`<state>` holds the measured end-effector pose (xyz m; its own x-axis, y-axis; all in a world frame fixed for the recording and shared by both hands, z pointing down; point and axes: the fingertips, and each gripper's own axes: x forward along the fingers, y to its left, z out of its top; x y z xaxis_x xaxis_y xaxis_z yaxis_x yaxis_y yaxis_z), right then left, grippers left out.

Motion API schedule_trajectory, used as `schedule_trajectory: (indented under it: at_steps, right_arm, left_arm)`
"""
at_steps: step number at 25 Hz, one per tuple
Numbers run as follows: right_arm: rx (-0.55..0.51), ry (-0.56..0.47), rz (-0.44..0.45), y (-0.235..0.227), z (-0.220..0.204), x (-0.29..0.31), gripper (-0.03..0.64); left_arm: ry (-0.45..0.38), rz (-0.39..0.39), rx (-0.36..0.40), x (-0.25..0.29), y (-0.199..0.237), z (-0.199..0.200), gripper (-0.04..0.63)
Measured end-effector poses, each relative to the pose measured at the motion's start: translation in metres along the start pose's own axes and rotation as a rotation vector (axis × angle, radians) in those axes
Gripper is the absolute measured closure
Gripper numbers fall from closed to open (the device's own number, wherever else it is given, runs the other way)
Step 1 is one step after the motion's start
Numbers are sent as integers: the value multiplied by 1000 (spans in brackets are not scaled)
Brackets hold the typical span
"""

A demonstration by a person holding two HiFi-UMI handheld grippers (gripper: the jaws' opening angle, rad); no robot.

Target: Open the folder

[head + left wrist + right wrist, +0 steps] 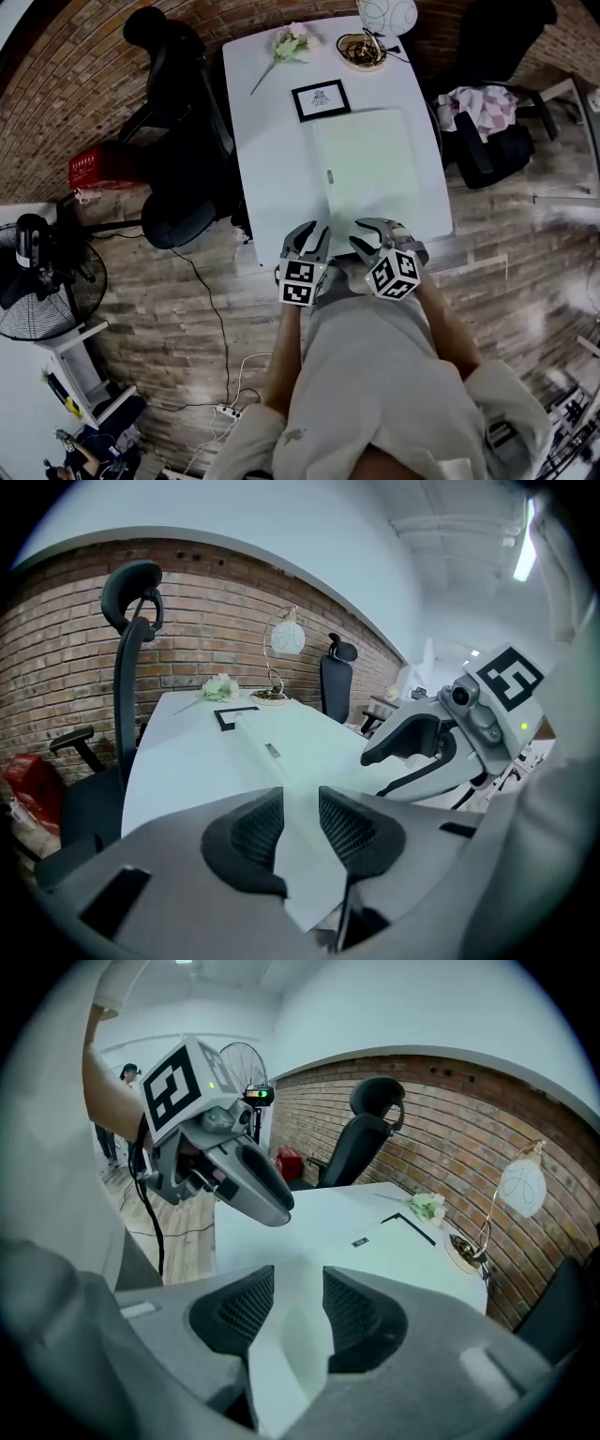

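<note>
A pale green folder (366, 164) lies closed and flat on the white table (262, 141), with a small label on its left edge. Both grippers hover side by side at the table's near edge, pointing down toward the folder's near side. My left gripper (311, 232) is by the folder's near left corner, jaws apart, nothing between them. My right gripper (373, 230) is over the near edge, also open and empty. In the left gripper view the left gripper (300, 822) faces the folder (300, 742), with the right gripper (422, 747) beside it. The right gripper (298, 1307) looks over the folder (403, 1251).
Beyond the folder lie a black picture frame (321, 99), a flower (292, 44), a small bowl (362, 51) and a white globe lamp (386, 14). Black office chairs stand left (178, 122) and right (487, 141) of the table. A fan (37, 281) stands far left.
</note>
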<state>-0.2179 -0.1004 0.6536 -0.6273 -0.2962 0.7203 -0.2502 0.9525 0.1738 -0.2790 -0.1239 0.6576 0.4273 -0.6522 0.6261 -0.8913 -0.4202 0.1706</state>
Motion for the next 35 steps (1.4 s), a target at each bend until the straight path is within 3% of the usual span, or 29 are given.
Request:
schedule_trajectory:
  at_steps: [9, 26, 35]
  right_arm:
    - [-174, 78, 42, 20, -12, 30, 442]
    - [-291, 130, 26, 28, -31, 53, 426]
    - [-322, 113, 81, 32, -31, 49, 483]
  left_arm:
    - [77, -21, -9, 18, 2, -26, 479]
    - [114, -47, -4, 29, 1, -38, 479]
    - [137, -53, 5, 30, -2, -43, 479]
